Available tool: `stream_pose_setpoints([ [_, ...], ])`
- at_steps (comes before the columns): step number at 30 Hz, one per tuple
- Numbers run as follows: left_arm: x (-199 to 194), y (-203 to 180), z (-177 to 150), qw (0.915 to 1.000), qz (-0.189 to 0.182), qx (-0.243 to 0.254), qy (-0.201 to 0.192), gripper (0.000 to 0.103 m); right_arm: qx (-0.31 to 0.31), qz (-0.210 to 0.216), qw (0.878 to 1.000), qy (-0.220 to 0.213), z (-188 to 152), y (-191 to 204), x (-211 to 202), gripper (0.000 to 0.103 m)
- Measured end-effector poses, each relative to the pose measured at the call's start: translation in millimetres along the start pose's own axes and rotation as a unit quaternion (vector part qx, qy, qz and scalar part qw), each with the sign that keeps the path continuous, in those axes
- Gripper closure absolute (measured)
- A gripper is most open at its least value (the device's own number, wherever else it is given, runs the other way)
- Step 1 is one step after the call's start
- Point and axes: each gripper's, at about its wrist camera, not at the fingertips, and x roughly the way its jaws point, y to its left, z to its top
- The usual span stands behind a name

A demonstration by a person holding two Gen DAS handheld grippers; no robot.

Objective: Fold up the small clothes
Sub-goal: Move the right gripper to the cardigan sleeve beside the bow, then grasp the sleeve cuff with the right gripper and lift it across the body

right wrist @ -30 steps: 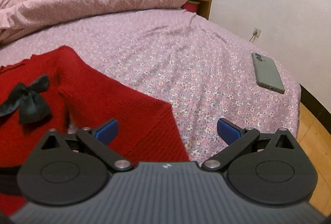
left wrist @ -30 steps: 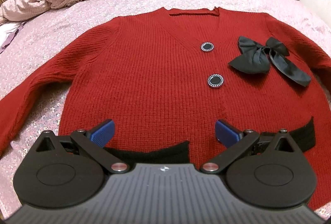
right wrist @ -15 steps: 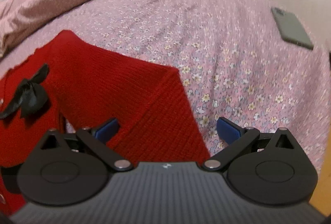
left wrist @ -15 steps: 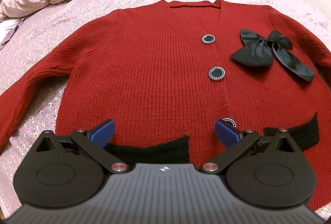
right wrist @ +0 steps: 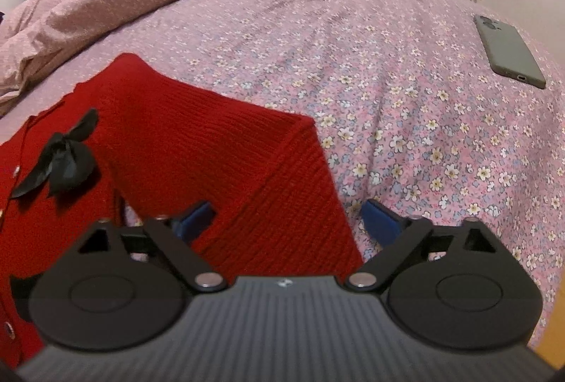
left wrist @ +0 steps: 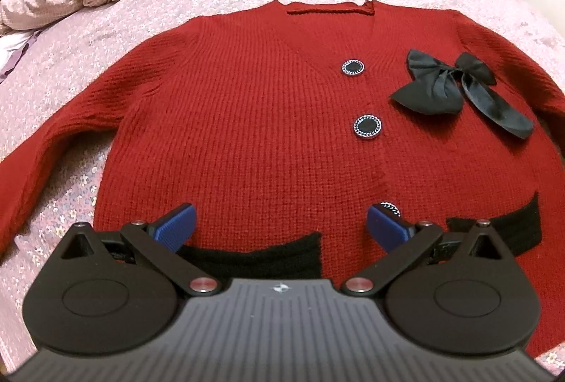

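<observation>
Both grippers over red cardigan (left wrist: 247,120); R closing.

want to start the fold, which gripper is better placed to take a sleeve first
Right. The right gripper already straddles the bent sleeve, its jaws closing around it, not yet pressing. The left gripper hangs open over the cardigan front near the hem, away from either sleeve.

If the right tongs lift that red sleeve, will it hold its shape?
Probably not: the sleeve is soft knit, already bent and creased, so it should drape. The ribbing likely grips the closing right tongs well.
</observation>
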Motion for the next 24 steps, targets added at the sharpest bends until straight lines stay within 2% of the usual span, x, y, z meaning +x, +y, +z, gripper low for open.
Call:
stream_pose_setpoints([
  [3, -2, 0, 0, 1.0, 0.0, 0.001, -0.002, 0.0, -0.002, 0.006, 1.0, -0.011, 0, 2, -7, 0.036],
  [7, -6, 2, 1, 1.0, -0.001, -0.001, -0.006, 0.0, 0.008, 0.007, 1.0, -0.023, 4, -3, -15, 0.072],
  [8, -6, 3, 2, 1.0, -0.001, -0.001, -0.007, 0.0, 0.015, 0.012, 0.999, -0.026, 5, -5, -18, 0.076],
  [13, -9, 7, 3, 0.9999, 0.003, -0.002, -0.013, 0.0, 0.038, 0.036, 0.998, -0.046, 11, -11, -36, 0.077],
  [17, -10, 10, 4, 0.9999, 0.006, -0.005, -0.014, 0.0, 0.029, 0.055, 0.996, -0.07, 21, -2, -52, 0.078],
  [24, -11, 16, 5, 0.9998, 0.008, -0.011, -0.018, 0.0, 0.007, 0.122, 0.988, -0.093, 46, 27, -72, 0.078],
])
